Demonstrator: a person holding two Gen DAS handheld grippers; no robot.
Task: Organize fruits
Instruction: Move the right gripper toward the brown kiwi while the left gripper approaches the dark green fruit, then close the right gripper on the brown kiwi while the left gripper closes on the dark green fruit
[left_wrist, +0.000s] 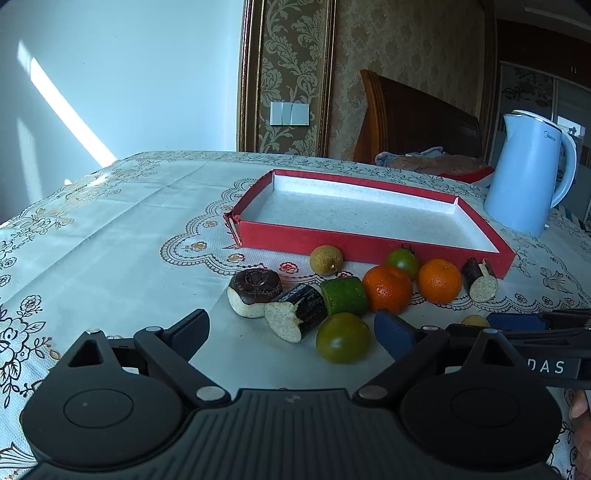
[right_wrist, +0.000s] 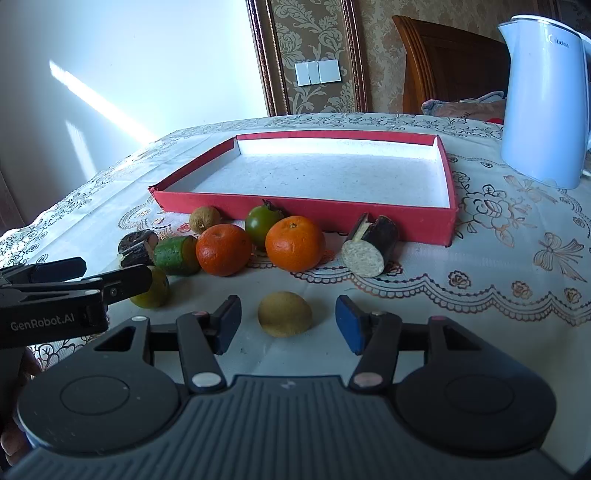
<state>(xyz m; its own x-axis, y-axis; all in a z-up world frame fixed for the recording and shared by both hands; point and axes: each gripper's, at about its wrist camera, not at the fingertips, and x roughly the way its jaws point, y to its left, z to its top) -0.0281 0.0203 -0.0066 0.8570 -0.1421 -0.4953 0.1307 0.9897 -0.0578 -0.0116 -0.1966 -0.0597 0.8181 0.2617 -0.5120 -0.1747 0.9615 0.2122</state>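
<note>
A shallow red tray (left_wrist: 369, 245) (right_wrist: 314, 211) with a white floor lies on the tablecloth. In front of it sit two oranges (left_wrist: 387, 288) (right_wrist: 295, 243), a green cucumber piece (left_wrist: 343, 295), green tomatoes (left_wrist: 343, 338) and dark cut cane pieces (left_wrist: 295, 314) (right_wrist: 369, 251). My left gripper (left_wrist: 291, 332) is open, its fingers standing either side of a cane piece and a green tomato without touching them. My right gripper (right_wrist: 288, 323) is open around a small yellow-brown fruit (right_wrist: 284, 314), with a gap at each pad.
A pale blue kettle (left_wrist: 528, 177) (right_wrist: 543, 103) stands right of the tray. A brown round fruit (left_wrist: 325, 259) and a chocolate-topped piece (left_wrist: 255, 291) lie at the left of the pile. A wooden headboard and wall rise behind the table.
</note>
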